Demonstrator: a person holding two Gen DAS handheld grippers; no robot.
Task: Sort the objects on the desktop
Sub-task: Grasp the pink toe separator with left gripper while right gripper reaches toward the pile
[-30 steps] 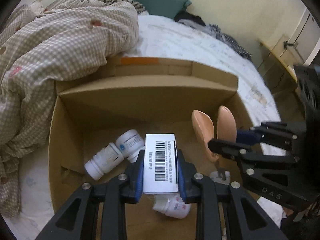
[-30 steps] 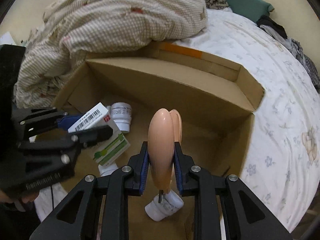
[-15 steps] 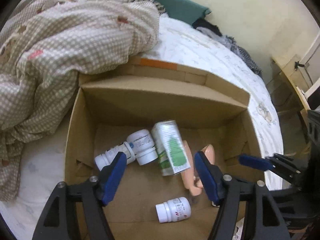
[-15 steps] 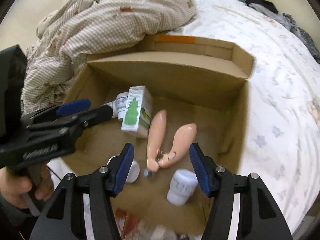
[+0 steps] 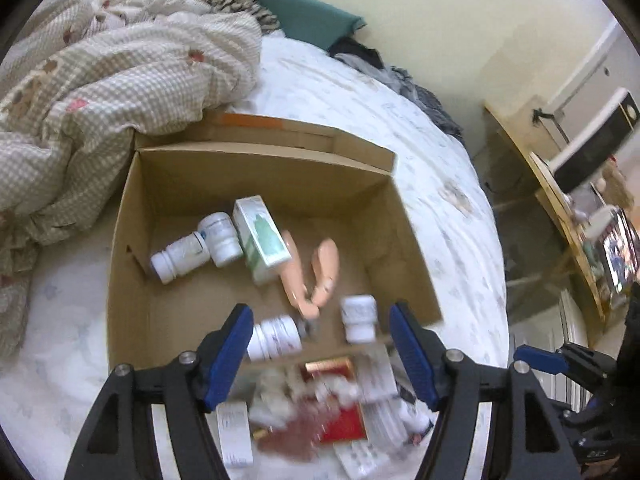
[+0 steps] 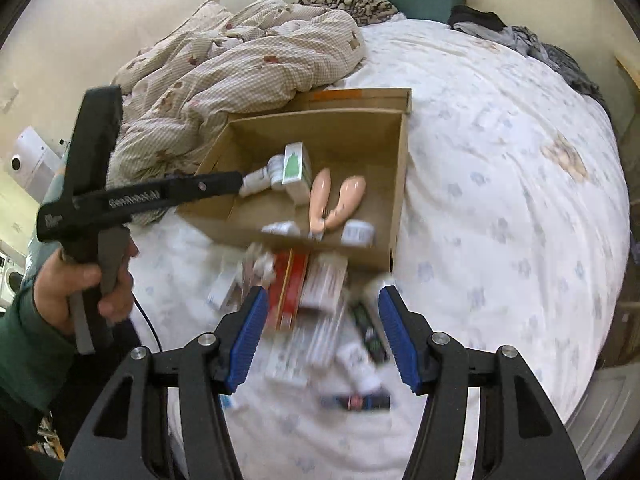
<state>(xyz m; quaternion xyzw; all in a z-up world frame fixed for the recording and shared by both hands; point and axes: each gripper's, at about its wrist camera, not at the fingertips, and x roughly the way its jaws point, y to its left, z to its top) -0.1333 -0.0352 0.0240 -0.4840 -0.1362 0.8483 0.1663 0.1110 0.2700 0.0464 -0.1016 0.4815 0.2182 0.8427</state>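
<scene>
Both tongs, left tongs [image 5: 322,354] and right tongs [image 6: 319,334], gape wide and empty above the cardboard box [image 5: 132,216] holding the green-and-white carton [image 5: 262,236] and pink-handled clippers [image 5: 314,276].

Brown cardboard box [image 5: 132,240]; white bottles [image 5: 180,256]; white-and-green carton [image 5: 262,236]; peach-pink tool [image 5: 324,268]; beige checked quilt [image 5: 120,72]; white flower-printed bed [image 6: 500,184]; blue-padded fingers [image 5: 228,356].

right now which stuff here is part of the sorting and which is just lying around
Job:
box
white bottles
green carton
pink tool
unsorted pile
left gripper, right gripper, both open and holding nothing

Lying about:
quilt
clothes
teal cushion
</scene>
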